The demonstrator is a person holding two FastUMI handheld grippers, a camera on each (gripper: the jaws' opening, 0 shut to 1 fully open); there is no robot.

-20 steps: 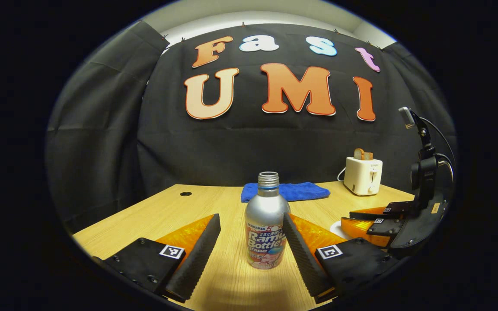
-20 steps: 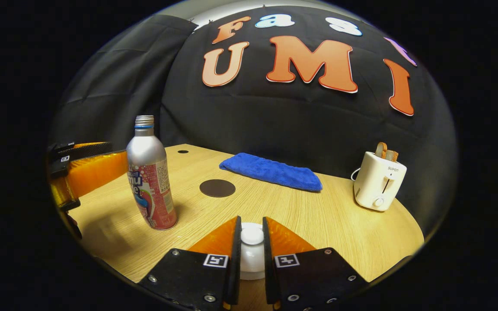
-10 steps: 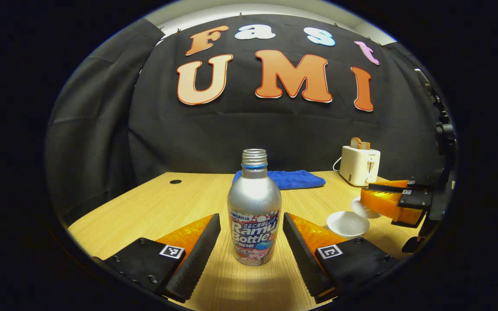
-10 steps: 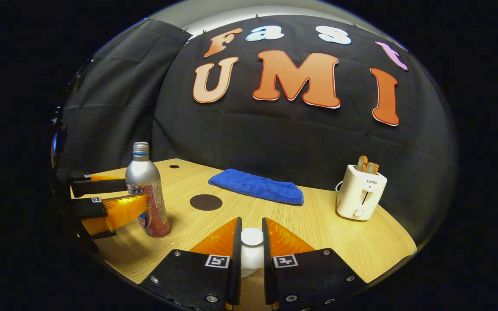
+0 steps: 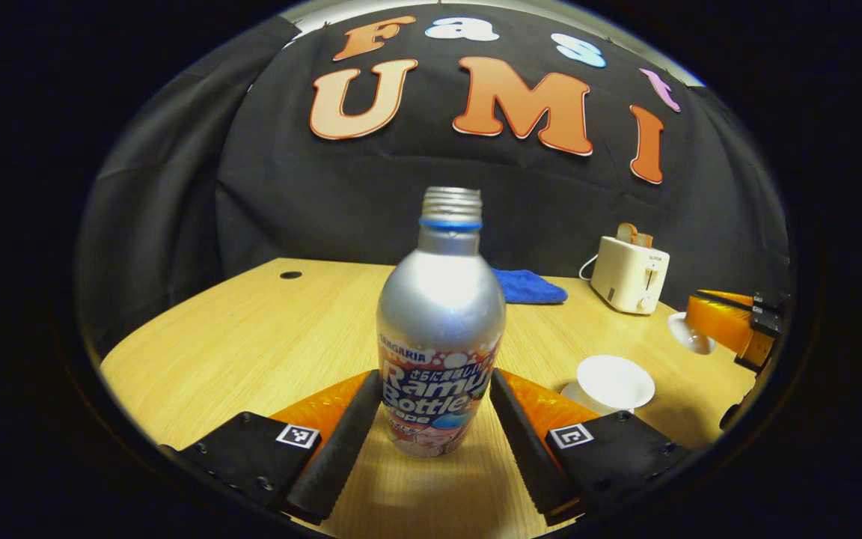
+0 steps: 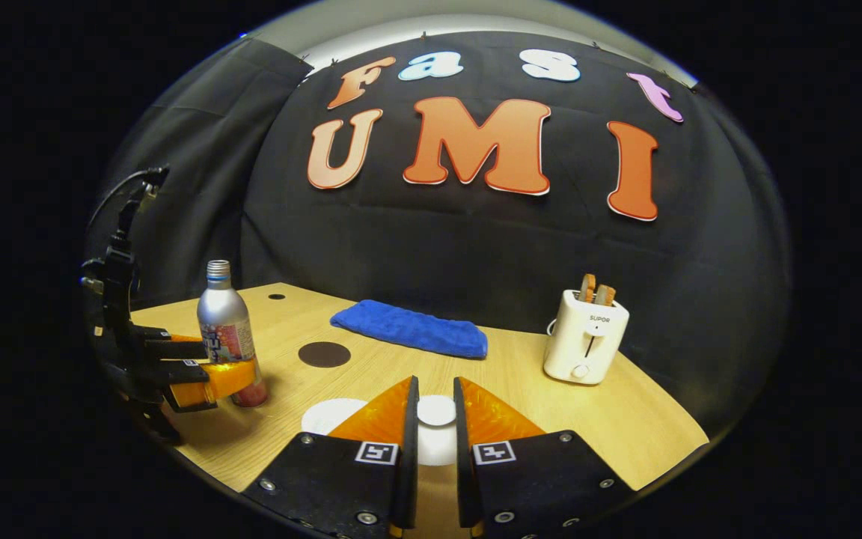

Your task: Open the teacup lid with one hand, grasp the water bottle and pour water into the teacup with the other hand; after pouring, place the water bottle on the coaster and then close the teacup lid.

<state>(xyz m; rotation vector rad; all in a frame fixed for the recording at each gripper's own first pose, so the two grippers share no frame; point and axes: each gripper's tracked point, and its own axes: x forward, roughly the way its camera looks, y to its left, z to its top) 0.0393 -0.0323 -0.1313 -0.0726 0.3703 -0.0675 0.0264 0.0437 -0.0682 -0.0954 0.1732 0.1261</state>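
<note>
The left hand-held gripper (image 5: 435, 419) stands apart around the water bottle (image 5: 440, 329), a finger just beside each flank; whether they press, I cannot tell. The bottle stands upright near the tabletop's (image 5: 251, 337) front edge. The right hand-held gripper (image 6: 431, 419) is clamped on the teacup lid (image 6: 436, 410), held above the tabletop beside the open teacup (image 5: 615, 380). Bare wood lies beyond, then the coaster (image 6: 324, 354), blue towel (image 6: 410, 329) and toaster (image 6: 585, 346) by the back wall.
</note>
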